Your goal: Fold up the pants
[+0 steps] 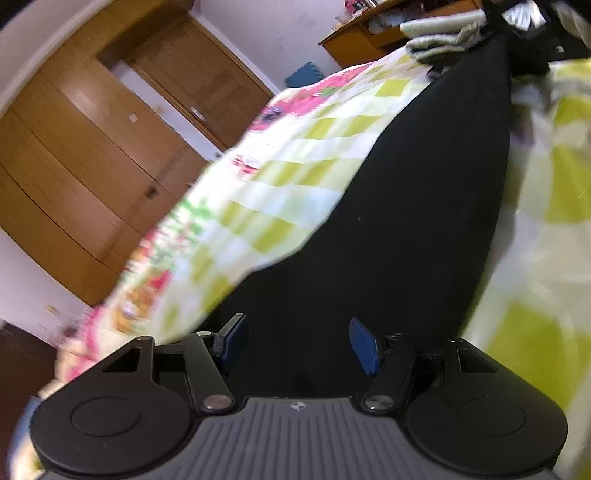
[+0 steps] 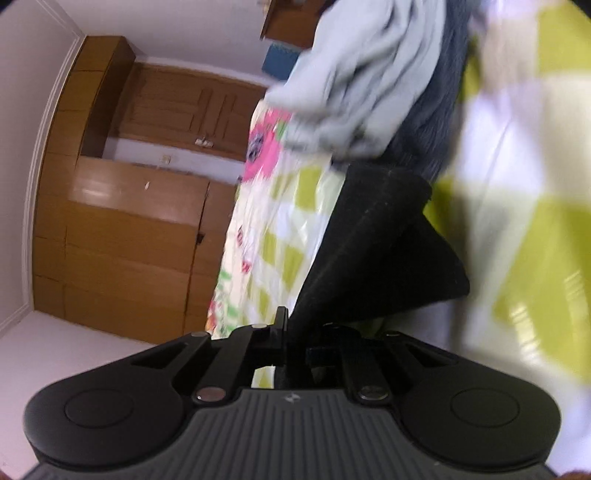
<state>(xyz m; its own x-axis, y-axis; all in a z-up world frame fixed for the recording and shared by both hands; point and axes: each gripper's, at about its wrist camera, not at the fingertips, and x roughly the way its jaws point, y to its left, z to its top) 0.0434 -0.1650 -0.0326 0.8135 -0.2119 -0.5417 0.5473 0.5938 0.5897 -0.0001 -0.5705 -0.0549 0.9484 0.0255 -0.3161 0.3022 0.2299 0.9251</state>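
Note:
The black pants (image 1: pixel 406 206) lie stretched along a checked green-and-white bedspread (image 1: pixel 295 173) in the left wrist view. My left gripper (image 1: pixel 297 343) is open, its blue pads (image 1: pixel 364 347) spread just above the near end of the pants, holding nothing. In the right wrist view my right gripper (image 2: pixel 295 332) is shut on an edge of the black pants (image 2: pixel 376 243), which rise from the jaws as a lifted flap over the bedspread (image 2: pixel 535 240).
A pile of light grey and dark clothes (image 2: pixel 362 74) lies on the bed beyond the pants; it also shows in the left wrist view (image 1: pixel 443 33). Wooden wardrobes (image 1: pixel 81 155) and a door stand beside the bed. A wooden table (image 1: pixel 354 44) is at the far end.

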